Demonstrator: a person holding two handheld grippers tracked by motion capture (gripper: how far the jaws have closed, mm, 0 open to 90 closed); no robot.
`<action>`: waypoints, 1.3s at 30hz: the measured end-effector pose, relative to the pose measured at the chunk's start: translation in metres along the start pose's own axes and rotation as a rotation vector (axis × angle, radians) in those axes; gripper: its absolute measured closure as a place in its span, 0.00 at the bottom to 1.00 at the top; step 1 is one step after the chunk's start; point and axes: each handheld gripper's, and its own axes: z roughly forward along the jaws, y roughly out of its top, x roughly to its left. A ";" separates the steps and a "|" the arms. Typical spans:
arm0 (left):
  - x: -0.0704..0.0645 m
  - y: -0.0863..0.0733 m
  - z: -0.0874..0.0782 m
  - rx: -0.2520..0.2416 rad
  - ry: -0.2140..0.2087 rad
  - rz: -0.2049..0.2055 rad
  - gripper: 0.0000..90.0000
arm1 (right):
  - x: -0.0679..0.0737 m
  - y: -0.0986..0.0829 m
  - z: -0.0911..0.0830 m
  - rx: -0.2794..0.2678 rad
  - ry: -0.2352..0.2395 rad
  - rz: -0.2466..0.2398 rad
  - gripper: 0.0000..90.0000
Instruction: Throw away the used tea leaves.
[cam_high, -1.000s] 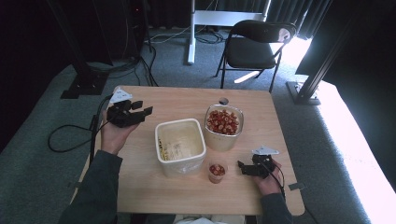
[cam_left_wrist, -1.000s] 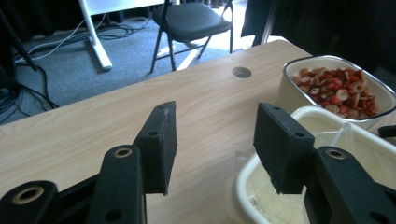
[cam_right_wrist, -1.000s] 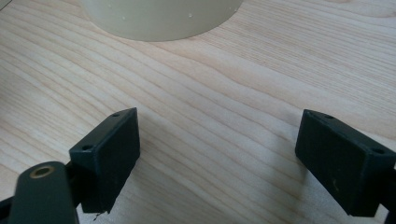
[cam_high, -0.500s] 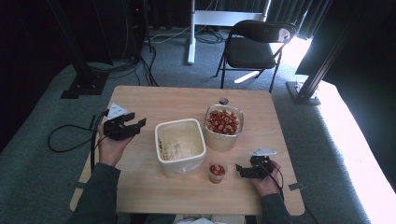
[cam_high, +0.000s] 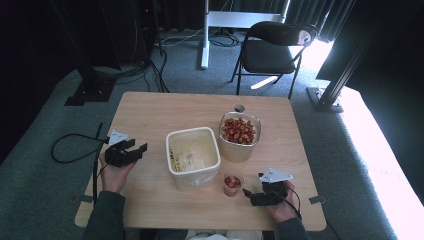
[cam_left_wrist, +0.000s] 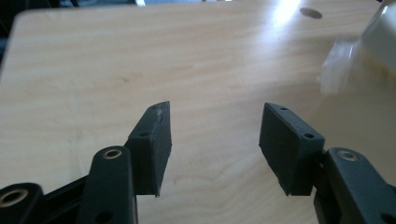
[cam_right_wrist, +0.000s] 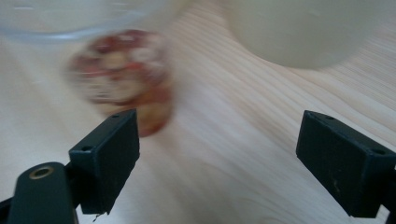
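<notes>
Just right of the small cup (cam_high: 231, 184), I am holding my right gripper (cam_high: 251, 196) with jaws spread for grasping it; left gripper (cam_high: 137, 150) is waiting, jaws parted.

Hard daylight floods the floor (cam_high: 385, 150) at the right of the high view, blown out white, while the upper left sits nearly black. The right gripper view is motion-blurred, its small cup (cam_right_wrist: 126, 79) smeared; glare whitens the table (cam_left_wrist: 285, 14) at the left gripper view's top.
</notes>
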 end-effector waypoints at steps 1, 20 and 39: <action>-0.001 -0.004 0.002 0.002 0.005 -0.003 0.49 | 0.003 0.001 -0.001 -0.009 0.018 -0.008 0.14; -0.010 -0.033 0.039 0.066 -0.008 0.008 0.49 | 0.028 0.023 0.026 -0.203 0.151 -0.085 0.30; -0.011 -0.039 0.055 0.121 -0.011 0.023 0.50 | 0.012 0.023 0.024 -0.253 -0.022 -0.027 0.37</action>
